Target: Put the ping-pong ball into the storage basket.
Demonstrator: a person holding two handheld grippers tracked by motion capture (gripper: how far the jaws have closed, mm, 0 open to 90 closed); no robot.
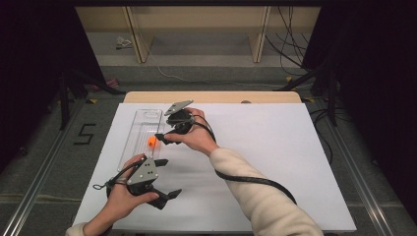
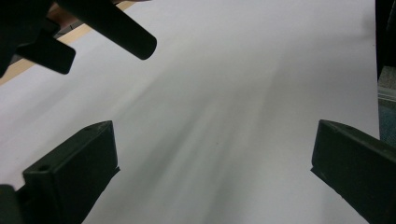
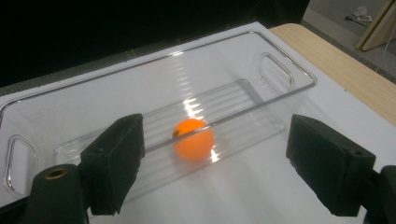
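The long clear plastic bin (image 3: 280, 100) is glossy and ribbed on its floor, catching bright glints. The small orange ball (image 3: 194, 139) inside looks smooth with a soft sheen. The white desk (image 1: 275, 157) surface is matt; its far edge shows pale wood.

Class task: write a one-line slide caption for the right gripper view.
Open right tool faces an orange ball lying inside a clear plastic bin on the white table.

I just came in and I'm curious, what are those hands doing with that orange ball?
A person holds a gripper in each hand. The orange ball lies inside a clear plastic bin on the white table. The right gripper is open beside the bin, aimed at the ball. The left gripper is open over bare table.
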